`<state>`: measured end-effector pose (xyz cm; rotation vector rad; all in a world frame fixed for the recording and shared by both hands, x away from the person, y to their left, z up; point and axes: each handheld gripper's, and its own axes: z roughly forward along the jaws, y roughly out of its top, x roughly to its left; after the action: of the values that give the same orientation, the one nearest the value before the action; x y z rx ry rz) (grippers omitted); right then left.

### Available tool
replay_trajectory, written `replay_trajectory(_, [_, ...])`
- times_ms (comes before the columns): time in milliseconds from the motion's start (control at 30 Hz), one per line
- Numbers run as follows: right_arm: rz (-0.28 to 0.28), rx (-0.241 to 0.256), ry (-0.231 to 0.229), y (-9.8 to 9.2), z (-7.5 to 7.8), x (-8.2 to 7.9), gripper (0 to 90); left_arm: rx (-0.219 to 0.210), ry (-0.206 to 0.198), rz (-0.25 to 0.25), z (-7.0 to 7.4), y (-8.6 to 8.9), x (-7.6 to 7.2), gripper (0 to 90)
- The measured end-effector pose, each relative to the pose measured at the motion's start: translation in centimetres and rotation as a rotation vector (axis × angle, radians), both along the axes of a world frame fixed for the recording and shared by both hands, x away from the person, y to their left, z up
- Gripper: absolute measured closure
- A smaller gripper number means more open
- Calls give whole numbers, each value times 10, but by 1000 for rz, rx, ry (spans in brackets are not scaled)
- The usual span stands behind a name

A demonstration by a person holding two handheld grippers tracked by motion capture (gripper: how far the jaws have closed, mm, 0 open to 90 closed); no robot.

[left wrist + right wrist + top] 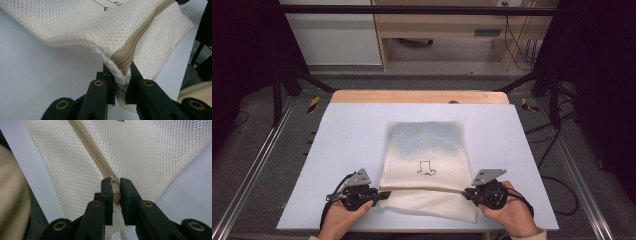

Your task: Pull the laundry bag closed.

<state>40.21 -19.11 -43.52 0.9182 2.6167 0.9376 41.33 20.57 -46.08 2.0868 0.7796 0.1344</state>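
With my left gripper (pixel 120 82) clamped on the mesh bag's (pixel 427 150) corner at the table's (pixel 337 150) near edge and my right gripper (pixel 115 192) pinching the zipper pull (pixel 115 187), I judge I must next draw the pull along the zipper (pixel 422 189).

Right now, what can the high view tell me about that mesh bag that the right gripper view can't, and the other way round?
High view: the whole mesh bag flat on the pale table, a small black drawing on it, bluish contents in its far half, and the left gripper at its left edge.

Right gripper view: the right gripper shut on the zipper pull, with the zipper's teeth and the mesh weave plain.

Both: the bag, its tan zipper, the table.
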Motion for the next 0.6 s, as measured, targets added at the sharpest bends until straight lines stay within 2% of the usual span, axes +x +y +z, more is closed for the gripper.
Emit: replay_trajectory(600, [-27,-14,13,-11,-2,-1,819,-1,-4,-4,1,0,-1,819])
